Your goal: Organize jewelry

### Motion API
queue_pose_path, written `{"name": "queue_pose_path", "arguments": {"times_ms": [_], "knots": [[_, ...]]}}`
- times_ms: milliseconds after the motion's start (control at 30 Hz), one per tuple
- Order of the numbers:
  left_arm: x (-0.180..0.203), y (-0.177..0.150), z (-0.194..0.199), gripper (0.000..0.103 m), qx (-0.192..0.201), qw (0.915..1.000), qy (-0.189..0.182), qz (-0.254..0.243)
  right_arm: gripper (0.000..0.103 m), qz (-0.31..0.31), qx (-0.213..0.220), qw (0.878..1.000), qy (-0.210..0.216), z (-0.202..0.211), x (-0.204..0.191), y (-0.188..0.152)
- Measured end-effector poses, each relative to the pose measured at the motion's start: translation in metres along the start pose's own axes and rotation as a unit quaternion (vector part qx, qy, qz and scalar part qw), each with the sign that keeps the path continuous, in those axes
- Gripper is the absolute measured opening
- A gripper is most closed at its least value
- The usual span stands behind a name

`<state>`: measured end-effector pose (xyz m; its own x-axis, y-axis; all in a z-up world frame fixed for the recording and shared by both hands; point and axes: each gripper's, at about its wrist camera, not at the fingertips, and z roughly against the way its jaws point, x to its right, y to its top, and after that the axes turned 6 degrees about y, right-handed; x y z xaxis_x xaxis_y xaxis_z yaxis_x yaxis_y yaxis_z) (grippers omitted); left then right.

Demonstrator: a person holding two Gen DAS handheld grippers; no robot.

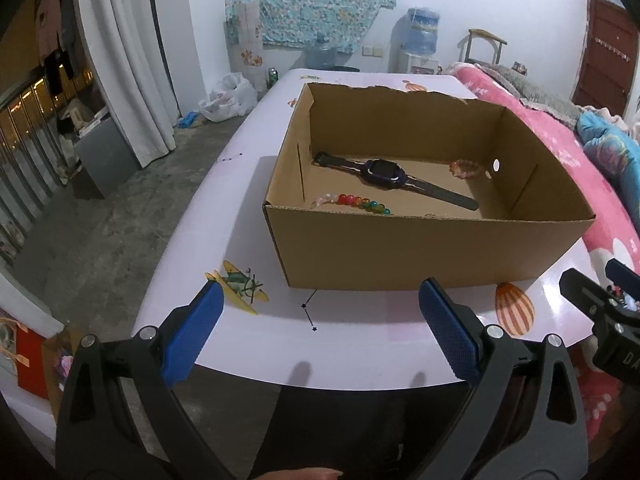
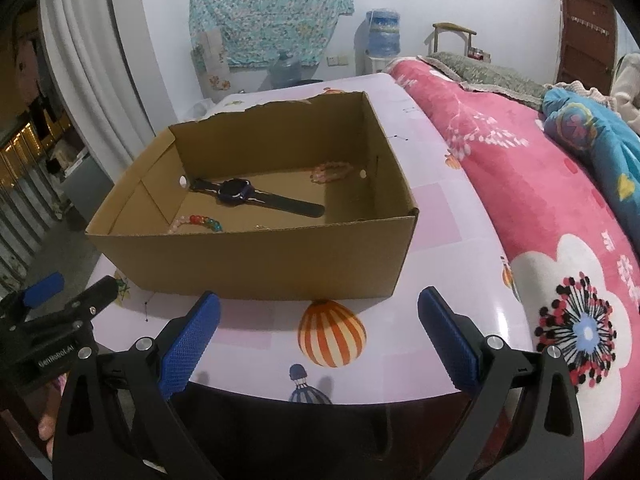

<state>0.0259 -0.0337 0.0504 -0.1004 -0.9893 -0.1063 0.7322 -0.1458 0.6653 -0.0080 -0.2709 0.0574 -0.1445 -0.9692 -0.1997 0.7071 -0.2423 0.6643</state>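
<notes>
Both the left gripper [image 1: 320, 312] and right gripper [image 2: 318, 320] are held with jaws spread wide, nothing gripped. The smartwatch [image 1: 384, 172] and rainbow bead bracelet [image 1: 362, 203] are seen ahead of the jaws, down inside the cardboard box [image 1: 432, 252] on the worktop [image 1: 360, 344]. Honestly, the near wall could get clipped on the way in, and the light box shoved.

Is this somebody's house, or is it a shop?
Most likely a home, probably a bedroom: a pink flowery blanket lies beside the table, a water dispenser stands by the wall, and white curtains hang nearby.
</notes>
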Motion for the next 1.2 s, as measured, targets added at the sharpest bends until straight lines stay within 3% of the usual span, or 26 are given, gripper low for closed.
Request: {"name": "queue_pose_path", "arguments": {"times_ms": [1200], "knots": [[0.013,0.001,0.0,0.095,-0.011,0.9995,0.0,-0.031,0.096,-0.006,-0.008,1.0,-0.007,0.0,0.004,0.002]]}}
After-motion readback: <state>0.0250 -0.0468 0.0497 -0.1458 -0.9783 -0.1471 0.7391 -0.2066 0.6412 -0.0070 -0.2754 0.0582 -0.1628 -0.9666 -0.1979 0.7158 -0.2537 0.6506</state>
